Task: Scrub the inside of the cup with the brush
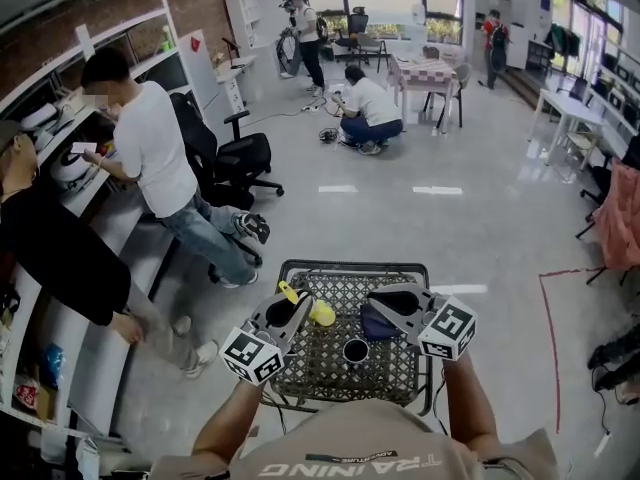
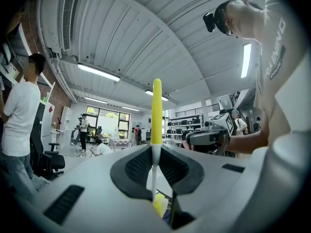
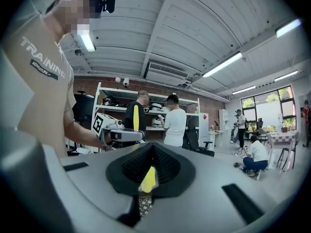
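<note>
Cup [image 1: 355, 350] stands upright on mesh table [image 1: 350, 265], unscrubbed; left gripper [image 1: 297, 303] clamps brush [image 1: 320, 313] up-left of it, right gripper [image 1: 378, 298] closed, empty. Approach step: next, brush head must drop into cup mouth

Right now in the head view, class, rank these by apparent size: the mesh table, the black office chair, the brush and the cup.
1. mesh table
2. black office chair, though it stands farther off
3. brush and cup: too close to rank, since the left gripper covers part of the brush
</note>
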`<action>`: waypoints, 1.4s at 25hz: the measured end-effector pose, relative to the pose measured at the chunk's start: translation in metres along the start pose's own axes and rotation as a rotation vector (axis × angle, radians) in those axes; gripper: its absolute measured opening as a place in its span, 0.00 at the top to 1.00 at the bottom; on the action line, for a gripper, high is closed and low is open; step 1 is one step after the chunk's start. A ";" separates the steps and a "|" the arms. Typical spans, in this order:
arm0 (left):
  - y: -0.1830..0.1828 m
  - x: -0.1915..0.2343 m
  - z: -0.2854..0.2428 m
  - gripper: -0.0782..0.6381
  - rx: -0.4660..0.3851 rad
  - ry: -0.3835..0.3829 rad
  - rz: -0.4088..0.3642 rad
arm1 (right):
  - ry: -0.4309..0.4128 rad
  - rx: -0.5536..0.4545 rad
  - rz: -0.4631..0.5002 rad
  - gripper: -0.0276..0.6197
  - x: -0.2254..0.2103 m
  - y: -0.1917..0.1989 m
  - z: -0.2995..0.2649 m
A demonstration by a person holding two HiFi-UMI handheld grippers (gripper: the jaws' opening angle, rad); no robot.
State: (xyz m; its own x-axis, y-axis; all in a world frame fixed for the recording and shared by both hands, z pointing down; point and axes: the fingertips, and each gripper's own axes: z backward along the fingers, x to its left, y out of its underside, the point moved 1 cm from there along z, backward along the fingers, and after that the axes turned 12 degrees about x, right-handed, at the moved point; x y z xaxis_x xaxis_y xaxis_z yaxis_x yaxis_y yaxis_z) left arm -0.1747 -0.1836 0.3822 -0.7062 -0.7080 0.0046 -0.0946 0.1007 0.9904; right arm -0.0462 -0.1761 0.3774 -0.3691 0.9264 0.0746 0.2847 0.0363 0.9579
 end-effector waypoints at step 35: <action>0.005 0.005 -0.003 0.83 -0.006 0.033 0.008 | 0.061 0.012 0.015 0.93 -0.009 0.007 -0.011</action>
State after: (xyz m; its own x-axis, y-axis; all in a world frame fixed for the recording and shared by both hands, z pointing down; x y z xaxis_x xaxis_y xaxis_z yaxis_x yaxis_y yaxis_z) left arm -0.1765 -0.1887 0.3881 -0.6833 -0.7300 0.0167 -0.0847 0.1019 0.9912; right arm -0.0507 -0.1879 0.3865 -0.4181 0.9022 0.1063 0.3015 0.0275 0.9531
